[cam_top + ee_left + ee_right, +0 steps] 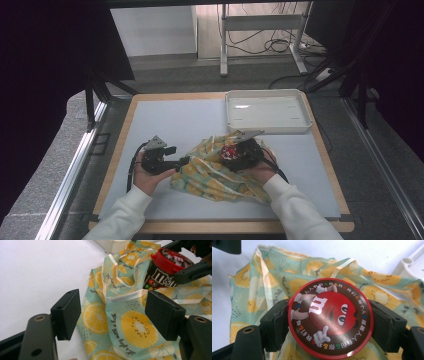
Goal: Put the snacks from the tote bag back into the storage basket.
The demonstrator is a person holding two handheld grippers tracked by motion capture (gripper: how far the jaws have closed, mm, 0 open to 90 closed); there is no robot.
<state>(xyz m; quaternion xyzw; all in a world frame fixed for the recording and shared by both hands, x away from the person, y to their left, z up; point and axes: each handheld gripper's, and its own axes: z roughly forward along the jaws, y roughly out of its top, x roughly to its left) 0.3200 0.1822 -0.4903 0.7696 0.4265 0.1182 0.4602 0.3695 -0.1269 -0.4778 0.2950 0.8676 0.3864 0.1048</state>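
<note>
Your right gripper [329, 322] clamps M&M's tub [330, 318] by its sides, over lemon-print bag [220, 172]. Keep tub upright.

Left gripper [112, 312] gapes wide at bag's ribbon-edged mouth [125, 293], pinching nothing. Nip 1 edge, lift, then lower tub in.

Bag print: "let's play with a back". Beyond: white tray [267, 111].
</note>
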